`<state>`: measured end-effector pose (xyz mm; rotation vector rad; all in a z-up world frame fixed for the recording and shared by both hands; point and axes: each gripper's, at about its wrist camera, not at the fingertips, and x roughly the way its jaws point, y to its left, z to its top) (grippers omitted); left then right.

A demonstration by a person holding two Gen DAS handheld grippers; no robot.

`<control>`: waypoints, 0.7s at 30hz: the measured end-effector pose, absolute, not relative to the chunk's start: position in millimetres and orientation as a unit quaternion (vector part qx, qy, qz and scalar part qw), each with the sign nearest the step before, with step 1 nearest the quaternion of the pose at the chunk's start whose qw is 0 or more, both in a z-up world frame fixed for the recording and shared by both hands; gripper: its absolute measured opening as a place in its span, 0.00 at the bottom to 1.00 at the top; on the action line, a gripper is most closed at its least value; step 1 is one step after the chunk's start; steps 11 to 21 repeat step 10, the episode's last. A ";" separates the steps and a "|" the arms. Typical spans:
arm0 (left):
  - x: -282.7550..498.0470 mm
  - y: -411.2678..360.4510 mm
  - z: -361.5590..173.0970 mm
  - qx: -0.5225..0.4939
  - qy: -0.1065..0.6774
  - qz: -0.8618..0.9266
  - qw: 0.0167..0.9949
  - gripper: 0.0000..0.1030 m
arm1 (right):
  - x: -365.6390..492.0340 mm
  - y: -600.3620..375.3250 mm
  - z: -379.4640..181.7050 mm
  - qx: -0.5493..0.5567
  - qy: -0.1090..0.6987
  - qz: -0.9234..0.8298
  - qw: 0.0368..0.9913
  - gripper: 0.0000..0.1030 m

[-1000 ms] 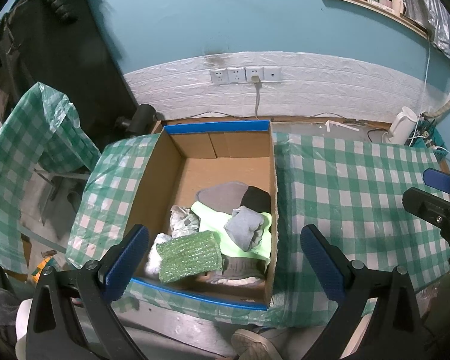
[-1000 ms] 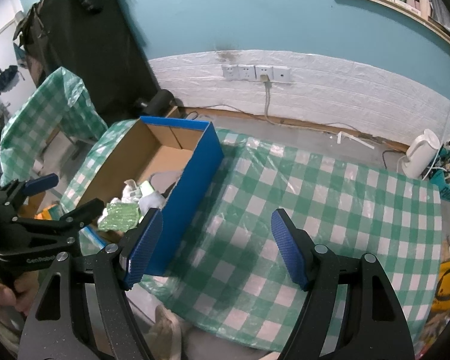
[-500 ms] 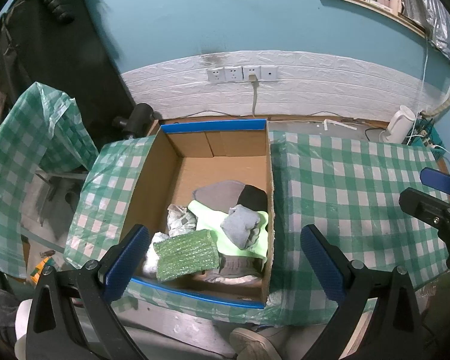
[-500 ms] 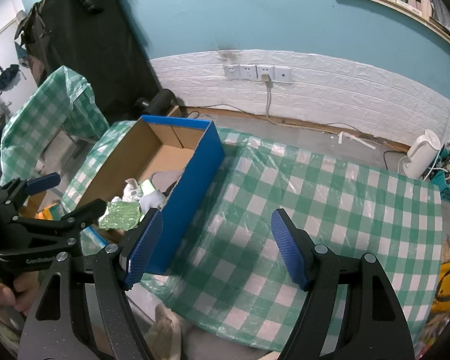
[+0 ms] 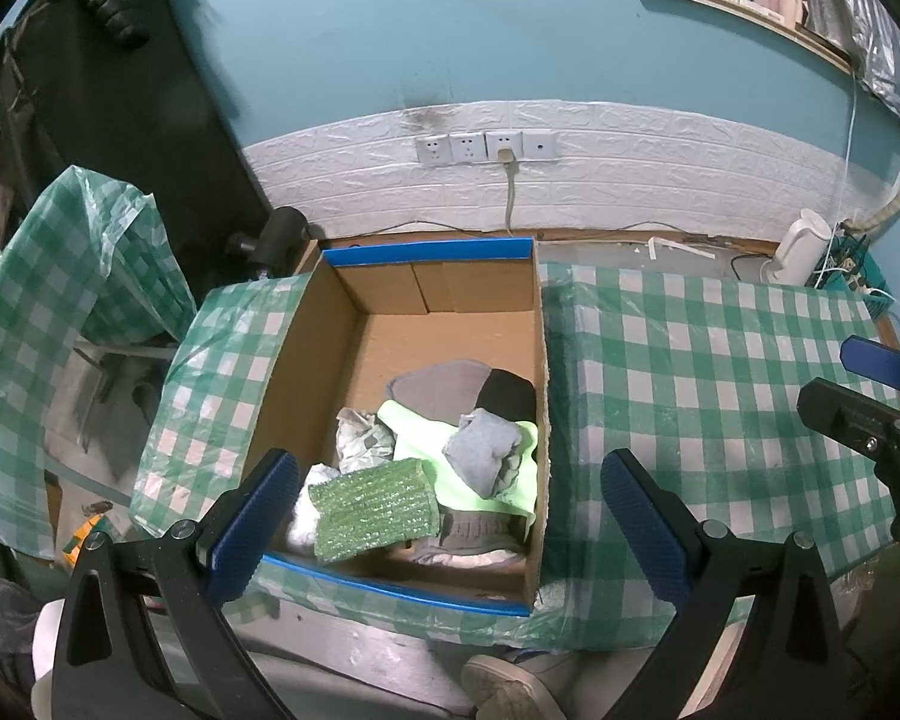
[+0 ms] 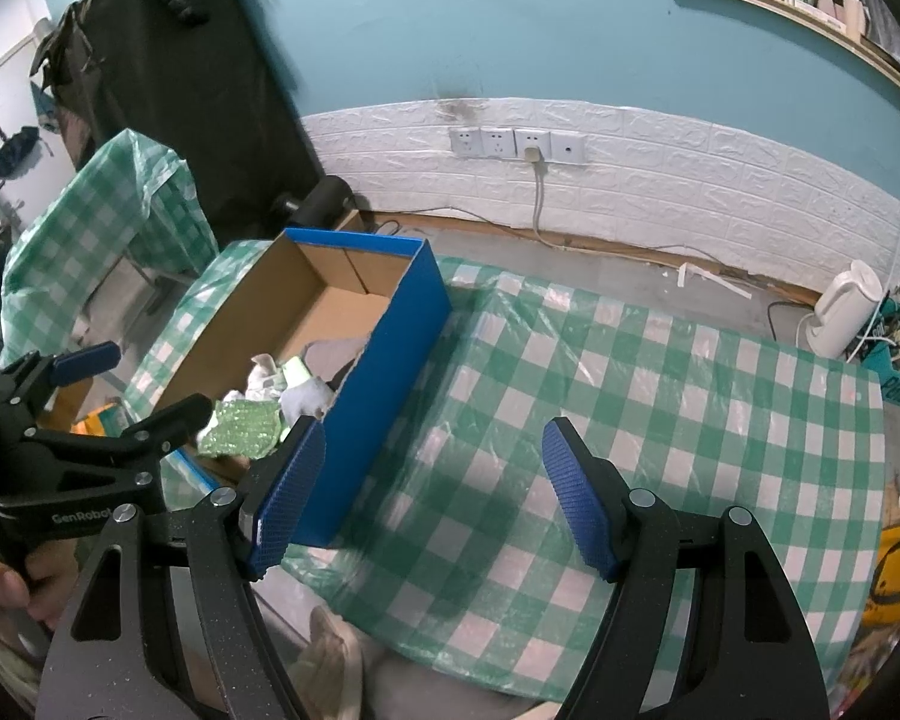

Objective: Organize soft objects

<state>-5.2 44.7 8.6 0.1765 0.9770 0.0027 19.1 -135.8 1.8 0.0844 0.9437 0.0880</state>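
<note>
Left gripper (image 5: 450, 516) and right gripper (image 6: 432, 492) are both hovering empty, fingers spread apart. Soft items are sitting in the blue-edged cardboard box (image 5: 438, 252) on the green-checked desk (image 5: 690, 372).

left claw (image 5: 447, 516) gapes empty above the box (image 5: 543, 396) of soft items (image 5: 450, 450)

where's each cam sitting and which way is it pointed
Left wrist: rides on the left tool, above the table's near edge, looking down into the cardboard box of soft items; its own open blue fingers show, plus the right tool at the right edge.
Right wrist: rides on the right tool, over the checked tablecloth, facing the wall; its open fingers show, the left tool and holding hand at left.
Shared: box, green bubble wrap, wall sockets, white kettle.
</note>
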 end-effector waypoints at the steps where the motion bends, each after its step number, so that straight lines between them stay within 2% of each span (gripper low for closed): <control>1: -4.8 44.3 8.5 0.085 0.469 0.002 0.879 0.99 | 18.9 -135.7 1.9 0.040 0.454 0.042 0.889 0.72; 21: -3.7 46.2 9.9 0.090 0.465 0.003 0.881 0.99 | 18.9 -135.7 1.7 0.040 0.454 0.042 0.889 0.72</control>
